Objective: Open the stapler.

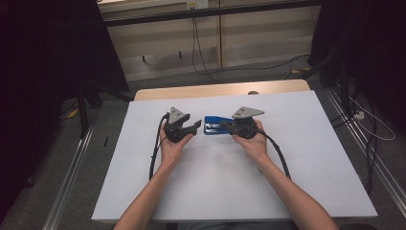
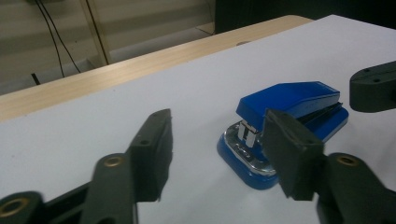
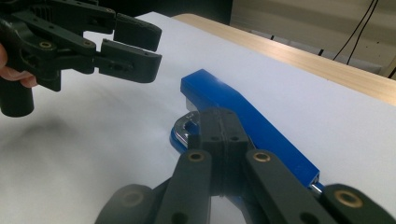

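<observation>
Resting on white tabletop (image 1: 287, 163): blue stapler (image 1: 214, 126) | left claw (image 2: 215, 154) spread, beside stapler | right claw (image 3: 220, 140) pressed together, empty, over stapler

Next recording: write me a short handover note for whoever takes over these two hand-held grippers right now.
Left gripper: jaws part open, nothing between them, aimed at the front end of the stapler from its left.
Right gripper: jaws shut together, empty, hovering over the stapler's rear end.
Stapler: blue, lying flat on the white table, between the two grippers.
Done: both grippers brought up to the stapler.
Left: nothing is gripped yet; the stapler probably still has to be grasped.
</observation>
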A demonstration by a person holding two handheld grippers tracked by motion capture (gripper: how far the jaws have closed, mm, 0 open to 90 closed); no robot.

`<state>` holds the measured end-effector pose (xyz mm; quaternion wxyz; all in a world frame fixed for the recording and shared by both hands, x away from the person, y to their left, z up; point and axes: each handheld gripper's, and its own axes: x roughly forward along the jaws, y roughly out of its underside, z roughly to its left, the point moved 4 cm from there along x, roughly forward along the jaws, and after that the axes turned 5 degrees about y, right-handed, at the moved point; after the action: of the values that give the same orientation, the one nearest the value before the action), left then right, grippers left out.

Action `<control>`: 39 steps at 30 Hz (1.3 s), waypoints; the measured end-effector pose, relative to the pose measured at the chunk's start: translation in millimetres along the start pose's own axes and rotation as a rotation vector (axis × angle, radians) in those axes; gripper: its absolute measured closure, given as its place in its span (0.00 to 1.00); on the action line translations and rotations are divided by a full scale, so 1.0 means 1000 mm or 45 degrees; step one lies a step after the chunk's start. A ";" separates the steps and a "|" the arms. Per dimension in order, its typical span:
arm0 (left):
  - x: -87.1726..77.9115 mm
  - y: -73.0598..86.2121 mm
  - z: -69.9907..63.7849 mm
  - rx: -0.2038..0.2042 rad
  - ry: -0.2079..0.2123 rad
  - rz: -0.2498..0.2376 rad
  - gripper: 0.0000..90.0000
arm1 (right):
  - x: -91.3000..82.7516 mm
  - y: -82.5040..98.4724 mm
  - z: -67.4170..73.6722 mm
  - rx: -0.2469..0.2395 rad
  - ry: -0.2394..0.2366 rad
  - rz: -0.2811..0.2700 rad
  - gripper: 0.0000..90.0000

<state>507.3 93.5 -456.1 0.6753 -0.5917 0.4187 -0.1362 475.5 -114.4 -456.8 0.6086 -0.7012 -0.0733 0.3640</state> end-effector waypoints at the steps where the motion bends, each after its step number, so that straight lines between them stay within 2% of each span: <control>1: 0.001 0.000 0.000 -0.006 0.008 -0.004 0.61 | 0.001 0.000 0.001 0.004 -0.008 -0.002 1.00; 2: 0.000 0.001 -0.001 0.003 0.015 0.007 0.61 | 0.001 0.000 0.001 0.004 -0.008 -0.002 1.00; 7: 0.002 0.003 -0.006 0.024 0.042 0.057 0.79 | 0.005 0.002 0.005 -0.008 -0.020 0.016 1.00; 8: 0.003 0.003 -0.007 0.023 0.061 0.058 0.83 | 0.006 0.002 0.006 -0.012 -0.023 0.018 1.00; 10: 0.003 0.003 -0.009 0.027 0.059 0.051 0.92 | 0.007 0.001 0.006 -0.012 -0.026 0.017 1.00; 13: 0.002 0.001 -0.009 0.029 0.067 0.047 0.98 | 0.008 0.001 0.006 -0.009 -0.028 0.015 1.00; 22: 0.006 0.007 -0.009 0.037 0.060 0.092 1.00 | 0.013 0.007 0.007 -0.011 -0.034 0.042 1.00; 28: 0.012 0.010 -0.012 0.039 0.067 0.116 1.00 | 0.017 0.010 0.005 -0.020 -0.026 0.086 1.00; 32: 0.015 0.011 -0.013 0.028 0.069 0.125 1.00 | 0.019 0.012 0.004 0.006 -0.041 0.098 1.00; 39: 0.017 0.011 -0.011 0.017 0.068 0.137 1.00 | 0.025 0.015 0.004 -0.021 -0.018 0.155 1.00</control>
<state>506.4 77.3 -473.0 0.6741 -0.5601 0.4668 -0.1182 486.2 -101.8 -480.7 0.5792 -0.7067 -0.0379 0.4045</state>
